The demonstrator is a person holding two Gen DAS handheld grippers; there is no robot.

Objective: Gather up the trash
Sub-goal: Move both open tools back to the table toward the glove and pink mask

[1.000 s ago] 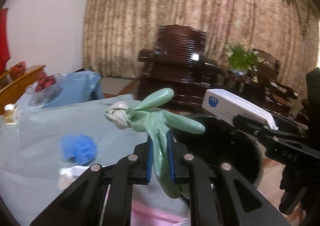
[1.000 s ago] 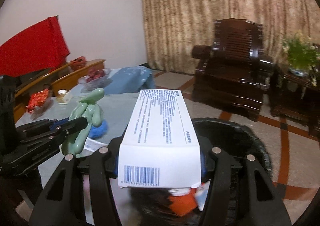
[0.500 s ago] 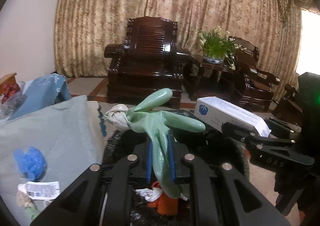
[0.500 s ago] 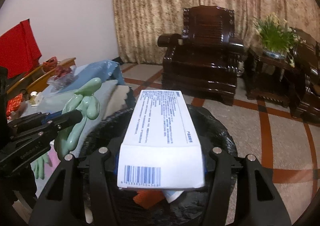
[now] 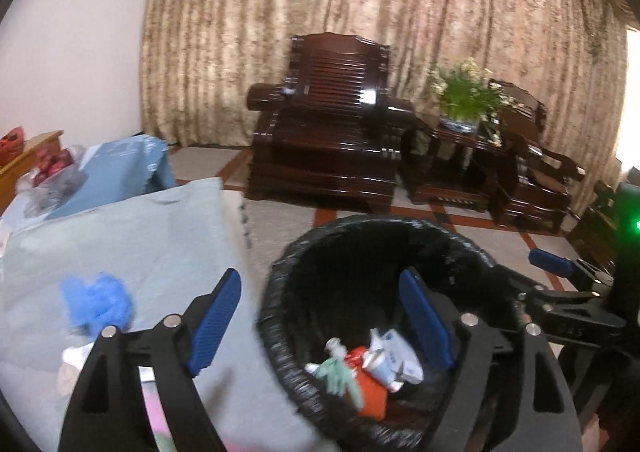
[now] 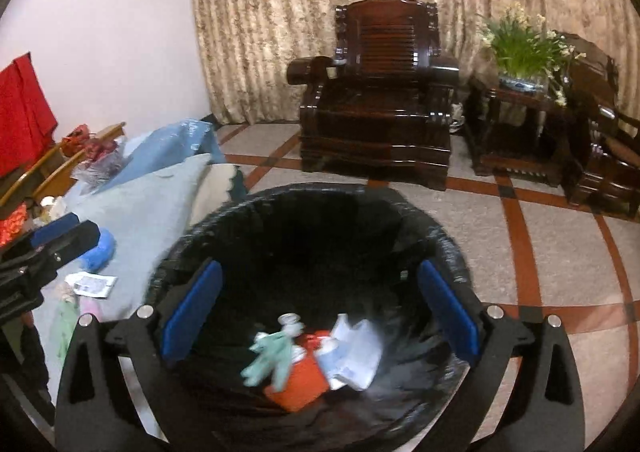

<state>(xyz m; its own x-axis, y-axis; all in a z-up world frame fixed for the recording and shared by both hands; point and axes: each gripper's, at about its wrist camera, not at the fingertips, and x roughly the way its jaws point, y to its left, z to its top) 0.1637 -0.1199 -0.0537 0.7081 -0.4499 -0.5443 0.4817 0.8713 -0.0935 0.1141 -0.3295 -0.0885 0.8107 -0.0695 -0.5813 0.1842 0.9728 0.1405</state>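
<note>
Now both tools hang over the black-lined trash bin [image 6: 304, 211], which serves as the reference for everything below. Left gripper [image 5: 320, 316]: jaws spread wide, nothing between the blue pads; one pad sits over the bin's mouth, the other just outside its rim, above the grey-blue tablecloth [image 5: 120, 236]. Right gripper [image 6: 320, 312]: jaws also wide apart and empty, both pads inside the rim line of the bin.

Contents at the bin's bottom: pale green glove [image 6: 272, 356] lying limp on an orange-red piece [image 6: 298, 384]; beside it a white-and-blue box [image 6: 356, 352], somewhat blurred, possibly crumpled. Same heap shows in the left view, glove [image 5: 336, 372] next to box [image 5: 396, 356].

Outside the bin, on the cloth: blue crumpled wad [image 5: 96, 304] and a small white label [image 6: 92, 284], both close to the rim on the table side. Beyond the bin stands a dark wooden armchair [image 6: 380, 99], with a potted plant [image 6: 524, 43] on a side table further off.
</note>
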